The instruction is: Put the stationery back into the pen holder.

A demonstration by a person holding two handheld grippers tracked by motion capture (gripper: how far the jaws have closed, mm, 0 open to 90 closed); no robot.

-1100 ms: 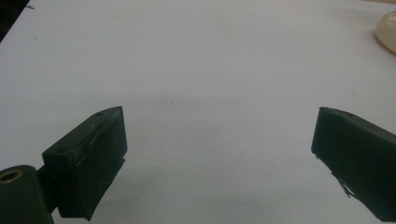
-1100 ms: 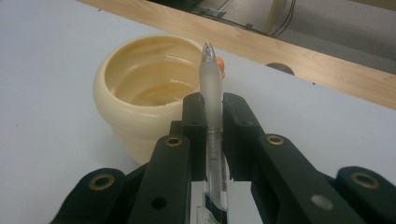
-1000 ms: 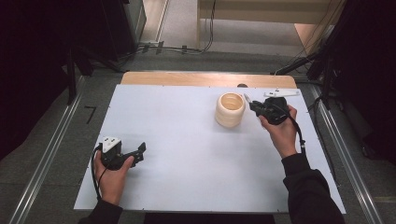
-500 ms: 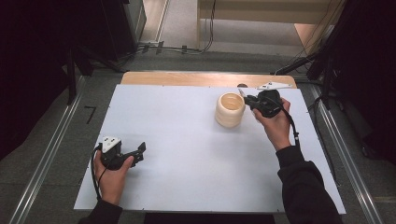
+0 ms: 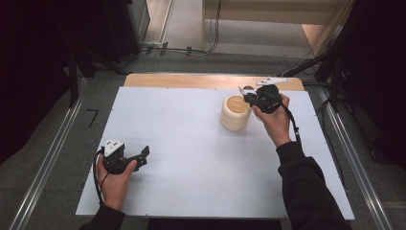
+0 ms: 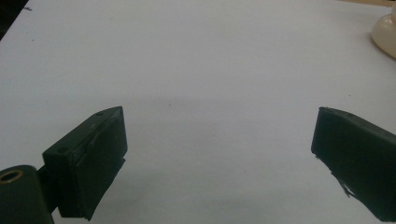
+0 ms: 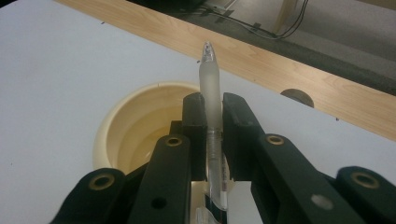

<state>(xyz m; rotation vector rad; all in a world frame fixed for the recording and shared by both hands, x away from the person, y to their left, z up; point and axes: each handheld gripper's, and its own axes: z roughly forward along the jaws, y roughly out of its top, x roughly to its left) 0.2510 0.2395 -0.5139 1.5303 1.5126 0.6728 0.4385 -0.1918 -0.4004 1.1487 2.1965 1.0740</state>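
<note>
A cream round cup [image 5: 235,113] stands on the white table top, right of centre. My right gripper [image 5: 248,94] hovers over the cup's right rim, shut on a clear pen [image 7: 210,93] whose tip points away from the camera, above the cup's [image 7: 140,126] open mouth. My left gripper [image 5: 144,154] rests near the table's front left, held by a hand. Its jaws stand wide apart with nothing between its fingers [image 6: 93,158]. The cup's edge [image 6: 385,32] shows at the far right of the left gripper view.
The white board [image 5: 182,143] lies on a wooden table whose bare strip [image 5: 191,80] runs along the far edge. A small round hole [image 7: 297,96] sits in the board near that strip. Cables trail on the floor beyond.
My right gripper has moved left and slightly away with the pen, from beside the cup to over its rim. The left gripper has stayed still.
</note>
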